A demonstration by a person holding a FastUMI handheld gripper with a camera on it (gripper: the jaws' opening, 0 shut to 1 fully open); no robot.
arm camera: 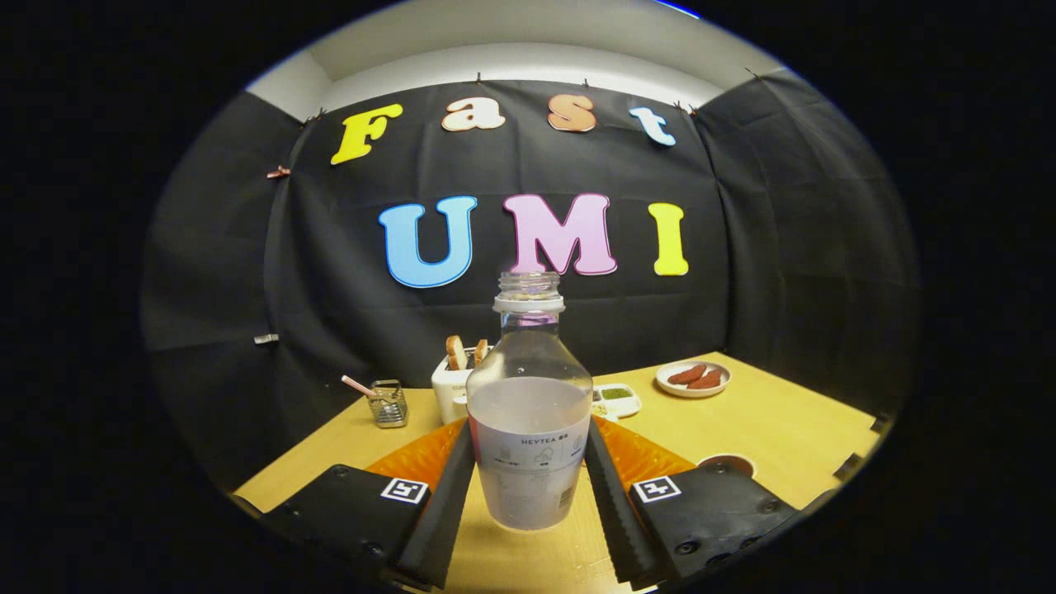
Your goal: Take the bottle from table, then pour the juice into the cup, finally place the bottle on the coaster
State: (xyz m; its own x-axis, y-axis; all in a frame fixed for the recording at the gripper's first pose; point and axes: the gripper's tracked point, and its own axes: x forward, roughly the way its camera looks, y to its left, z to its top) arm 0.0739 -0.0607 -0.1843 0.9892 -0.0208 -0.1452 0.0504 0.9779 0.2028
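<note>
The clear plastic bottle [529,412], uncapped and partly filled with pale juice, is standing upright between the two fingers of the hand-held gripper [529,487] — both fingers are pressing against its labelled lower body, so the gripper is clamping it. Its base is sitting at or just above the wooden bench [775,429]; which, I cannot tell. Beyond the fingers a white toast holder [454,384] with bread slices is standing behind the bottle, a small wire basket [388,403] near it, and a plate of sausages [693,378] further off — a brown cup [726,464] is peeking just past one finger.
</note>
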